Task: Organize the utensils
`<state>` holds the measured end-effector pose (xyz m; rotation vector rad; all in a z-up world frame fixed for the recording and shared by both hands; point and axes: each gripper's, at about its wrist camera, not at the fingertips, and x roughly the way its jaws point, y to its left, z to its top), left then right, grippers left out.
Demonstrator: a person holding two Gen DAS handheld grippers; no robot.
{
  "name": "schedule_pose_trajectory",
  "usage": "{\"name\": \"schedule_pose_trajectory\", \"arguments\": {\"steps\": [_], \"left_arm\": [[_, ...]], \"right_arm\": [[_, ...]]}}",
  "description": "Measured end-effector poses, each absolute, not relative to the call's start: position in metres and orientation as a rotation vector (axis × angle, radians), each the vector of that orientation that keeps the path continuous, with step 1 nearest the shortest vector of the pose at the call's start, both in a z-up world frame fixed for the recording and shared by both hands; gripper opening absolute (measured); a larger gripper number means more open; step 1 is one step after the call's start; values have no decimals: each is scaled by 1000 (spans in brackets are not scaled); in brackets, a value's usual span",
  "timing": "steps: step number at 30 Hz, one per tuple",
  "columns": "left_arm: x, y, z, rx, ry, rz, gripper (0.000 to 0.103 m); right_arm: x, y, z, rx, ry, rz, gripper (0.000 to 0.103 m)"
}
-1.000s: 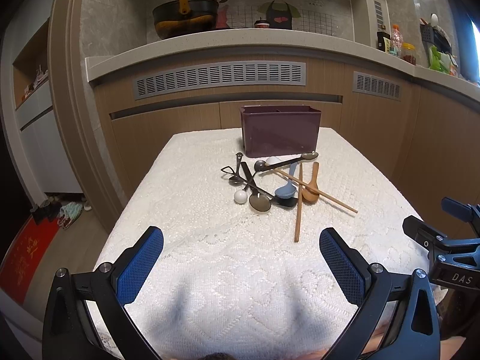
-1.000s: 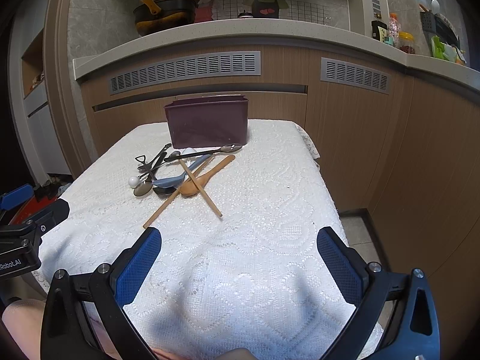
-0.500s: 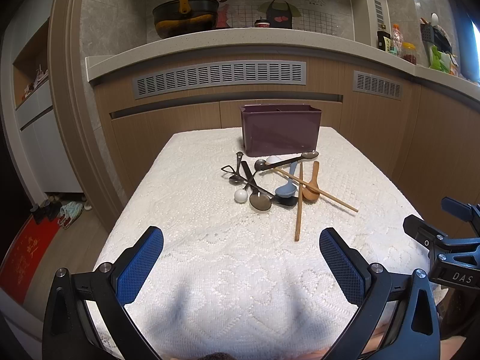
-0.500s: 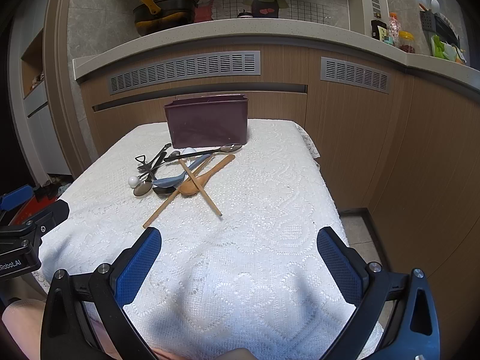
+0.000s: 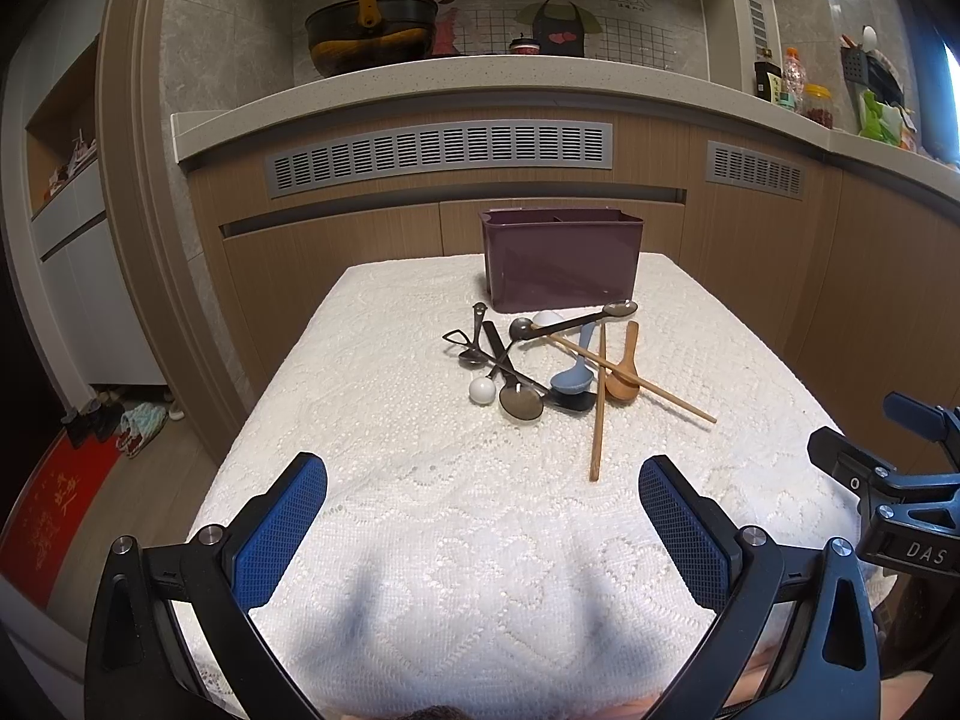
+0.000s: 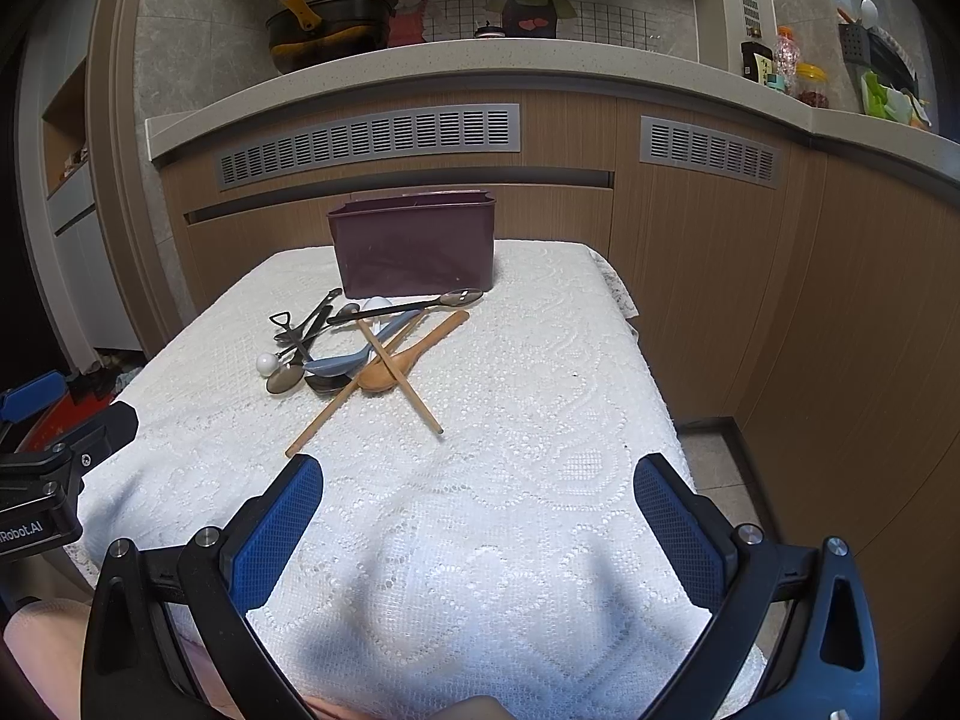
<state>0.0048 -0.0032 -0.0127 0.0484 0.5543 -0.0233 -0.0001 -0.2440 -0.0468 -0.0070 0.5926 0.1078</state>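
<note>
A pile of utensils lies mid-table: two wooden chopsticks (image 5: 598, 414) (image 6: 399, 372) crossed, a wooden spoon (image 5: 624, 381) (image 6: 393, 369), a blue spoon (image 5: 573, 378) (image 6: 339, 363), several dark metal spoons (image 5: 521, 399) (image 6: 287, 377) and a white ball-ended piece (image 5: 482, 390) (image 6: 265, 363). Behind them stands a dark purple divided holder (image 5: 561, 258) (image 6: 414, 252). My left gripper (image 5: 483, 522) hovers open over the near edge, well short of the pile, empty. My right gripper (image 6: 477, 519) is open and empty too, nearer the table's right side.
The table wears a white lace cloth (image 5: 420, 480) (image 6: 540, 390). Wooden cabinets with grey vents (image 5: 441, 156) rise behind, under a counter with a black pan (image 5: 372, 42) and bottles. Floor drops away left and right. The other gripper shows at each view's edge (image 5: 900, 480) (image 6: 48, 480).
</note>
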Motion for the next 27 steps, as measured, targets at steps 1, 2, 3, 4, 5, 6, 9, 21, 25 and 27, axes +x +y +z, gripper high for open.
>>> {"name": "schedule_pose_trajectory", "arguments": {"steps": [1,2,3,4,5,6,9,21,25,27], "left_arm": [[5,-3,-13,49,554,-23,103],[5,-3,-12,48,555,-23,103],[5,-3,-12,48,555,-23,103],[5,-3,-13,48,555,-23,103],[5,-3,-12,48,555,-23,103],[5,-3,-12,48,554,-23,103],[5,-3,-12,48,555,-24,103],[4,1,-14,42,557,-15,103],[10,2,-11,51,568,-18,103],[16,1,-11,59,585,-28,103]], "right_arm": [[0,-244,-47,-6,593,108,103],[0,-244,-47,-6,593,108,103],[0,-244,-47,-7,593,108,103],[0,-244,-48,-7,592,108,103],[0,-244,-47,-7,592,108,103],[0,-244,-47,-8,591,107,103],[0,-244,-47,-8,590,108,103],[0,-244,-47,-10,589,104,103],[3,-244,-46,-25,579,99,103],[6,-246,-44,-37,568,92,103]]}}
